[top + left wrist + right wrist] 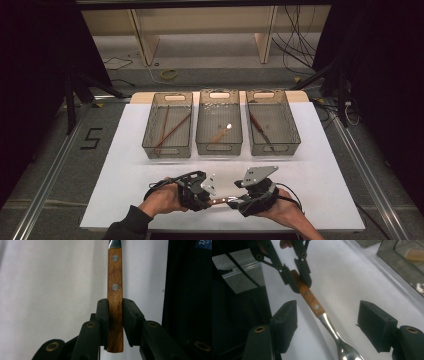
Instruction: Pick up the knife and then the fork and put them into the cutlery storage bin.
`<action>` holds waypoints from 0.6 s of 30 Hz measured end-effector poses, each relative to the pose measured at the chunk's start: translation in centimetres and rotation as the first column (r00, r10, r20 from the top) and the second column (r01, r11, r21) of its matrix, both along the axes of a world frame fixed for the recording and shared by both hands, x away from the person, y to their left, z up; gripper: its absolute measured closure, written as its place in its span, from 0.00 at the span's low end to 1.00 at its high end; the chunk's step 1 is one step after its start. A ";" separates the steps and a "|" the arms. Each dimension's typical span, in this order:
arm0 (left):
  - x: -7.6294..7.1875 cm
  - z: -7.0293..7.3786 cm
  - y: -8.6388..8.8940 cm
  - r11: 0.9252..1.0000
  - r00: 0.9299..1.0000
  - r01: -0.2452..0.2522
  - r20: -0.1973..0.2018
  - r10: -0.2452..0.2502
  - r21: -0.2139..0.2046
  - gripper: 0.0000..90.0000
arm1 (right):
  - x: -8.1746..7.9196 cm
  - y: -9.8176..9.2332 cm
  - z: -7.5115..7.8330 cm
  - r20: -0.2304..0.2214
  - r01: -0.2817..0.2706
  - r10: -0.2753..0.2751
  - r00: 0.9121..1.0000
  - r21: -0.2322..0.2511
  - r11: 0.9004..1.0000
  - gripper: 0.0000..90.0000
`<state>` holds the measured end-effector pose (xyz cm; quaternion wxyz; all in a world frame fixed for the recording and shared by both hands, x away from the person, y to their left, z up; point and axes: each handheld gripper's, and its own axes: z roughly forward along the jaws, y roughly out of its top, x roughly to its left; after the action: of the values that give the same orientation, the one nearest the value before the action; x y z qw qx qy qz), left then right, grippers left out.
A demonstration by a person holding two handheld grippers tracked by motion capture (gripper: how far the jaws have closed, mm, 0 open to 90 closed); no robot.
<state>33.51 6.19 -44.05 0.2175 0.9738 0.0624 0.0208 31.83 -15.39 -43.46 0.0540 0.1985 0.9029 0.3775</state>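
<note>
A utensil with a riveted wooden handle (115,290) and a shiny metal neck (329,325) hangs low over the white table near its front edge. My left gripper (115,312) is shut on the lower end of the handle, its pads pressing on both sides. In the high view the left gripper (209,198) and right gripper (235,201) face each other, with the utensil (221,201) bridging them. My right gripper (327,322) stands open, its pads wide apart on either side of the metal neck and not touching it. The utensil's head runs off the bottom of the right gripper view.
Three mesh baskets stand in a row at the back of the white table (125,180). The left basket (167,152) holds long wooden sticks, the middle basket (219,149) a wooden-handled piece, the right basket (274,148) a dark utensil. The table's front edge lies just below both hands.
</note>
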 end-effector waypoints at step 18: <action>-1.3 1.4 -1.6 0.997 0.996 0.078 0.033 -0.078 0.019 0.84 | -0.5 1.4 -0.9 -0.036 -0.112 0.109 0.993 -0.117 0.987 0.53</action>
<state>32.16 4.60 -42.65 0.2107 0.9769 0.0205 0.0293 31.33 -13.94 -44.37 0.0313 0.1502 0.9341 0.3223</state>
